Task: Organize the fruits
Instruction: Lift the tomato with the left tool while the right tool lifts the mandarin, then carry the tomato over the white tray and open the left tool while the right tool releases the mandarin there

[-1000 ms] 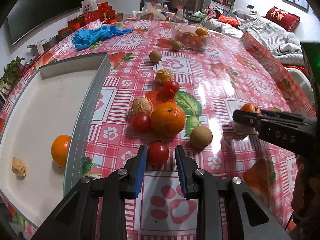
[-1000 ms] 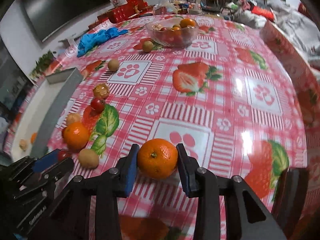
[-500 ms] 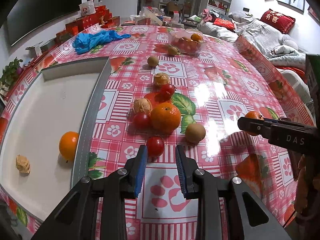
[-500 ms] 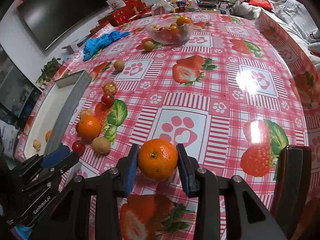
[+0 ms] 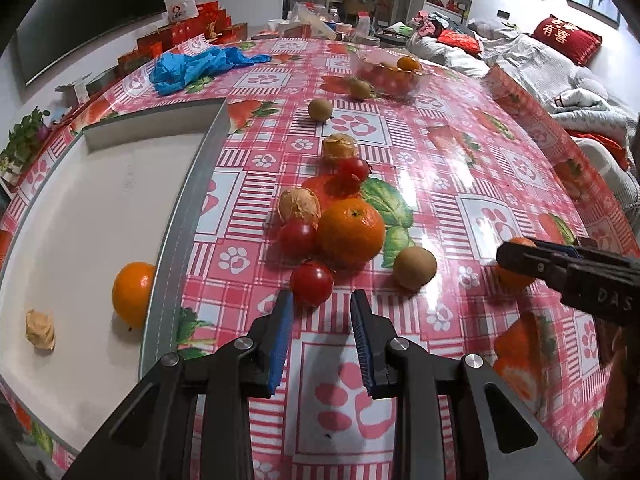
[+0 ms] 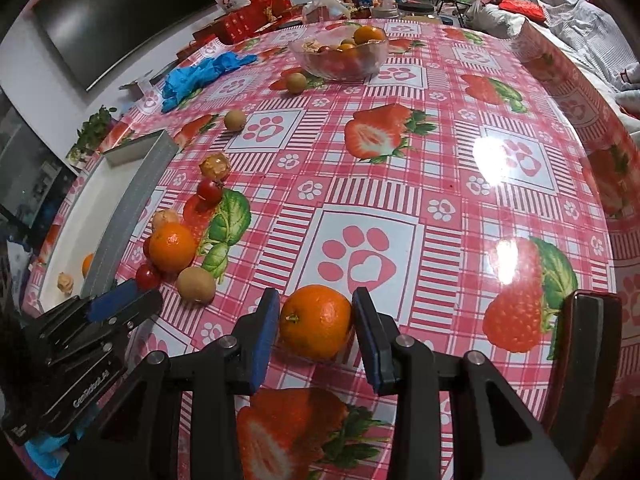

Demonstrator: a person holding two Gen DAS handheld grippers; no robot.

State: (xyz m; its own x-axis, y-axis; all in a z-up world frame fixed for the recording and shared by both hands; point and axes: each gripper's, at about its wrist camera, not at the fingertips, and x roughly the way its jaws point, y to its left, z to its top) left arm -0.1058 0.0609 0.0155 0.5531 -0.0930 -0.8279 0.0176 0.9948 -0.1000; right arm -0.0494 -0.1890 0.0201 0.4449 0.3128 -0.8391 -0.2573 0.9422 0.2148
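Observation:
My left gripper (image 5: 322, 302) is open and empty, its tips just short of a red cherry tomato (image 5: 311, 283). Behind the tomato lie a big orange (image 5: 351, 232), a second tomato (image 5: 297, 238), a brown kiwi-like fruit (image 5: 414, 268) and a walnut-like fruit (image 5: 299, 205). My right gripper (image 6: 314, 304) has its jaws spread around an orange (image 6: 315, 321) that rests on the tablecloth; a small gap shows on the left side. The white tray (image 5: 100, 200) at the left holds an orange (image 5: 132, 294) and a small beige lump (image 5: 40, 329).
A glass bowl (image 6: 340, 56) of fruit stands at the far side, with two brown fruits (image 6: 235, 120) in front of it. Blue gloves (image 5: 192, 66) lie at the far left. Red boxes line the far edge. A sofa is at the right.
The right gripper has opened slightly and the orange now rests on the table. The left gripper has drawn back a little from the cherry tomato.

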